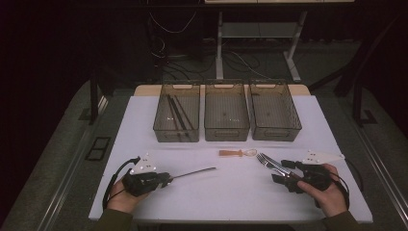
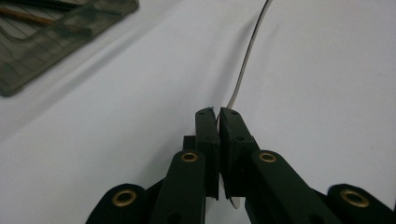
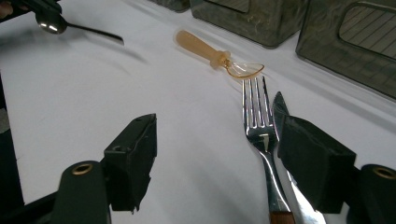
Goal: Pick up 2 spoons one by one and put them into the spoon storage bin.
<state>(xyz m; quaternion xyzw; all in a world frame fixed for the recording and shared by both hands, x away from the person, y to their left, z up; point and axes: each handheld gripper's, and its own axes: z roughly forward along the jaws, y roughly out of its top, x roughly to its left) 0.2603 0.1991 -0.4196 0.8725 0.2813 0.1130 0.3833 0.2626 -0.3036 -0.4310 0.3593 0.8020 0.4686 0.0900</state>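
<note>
A white rectangular table [image 1: 144, 120] carries all the items. Along its far edge stand three smoky translucent plastic bins in a row: the left bin [image 1: 177, 137] holds several thin dark sticks [image 1: 177, 115], while the middle bin [image 1: 227, 134] and the right bin [image 1: 276, 134] sit just beside it, walls close together.

The left gripper [image 1: 168, 180], black with a grey three-cornered plate on top, lies low over the near left part of the table in the person's left hand [image 1: 122, 197]. Its jaws are pressed together on the bowl end of a slim metal spoon [image 1: 195, 173]; in the left gripper view the thin handle [image 2: 247, 51] runs out from between the closed jaw tips across the white surface.

The right gripper [image 1: 281, 171] sits over the near right part of the table in the person's right hand [image 1: 332, 195]. Its jaws stand wide apart, gripping nothing. In the right gripper view a steel fork with a brown wooden handle [image 3: 259, 130] lies flat between the jaws, close to the right-hand jaw, and a steel knife blade [image 3: 280, 105] lies just beside the fork, partly under that jaw.

A small amber translucent plastic spoon [image 1: 235, 153] lies flat near the table centre, between the bins and the fork, apart from both grippers.
</note>
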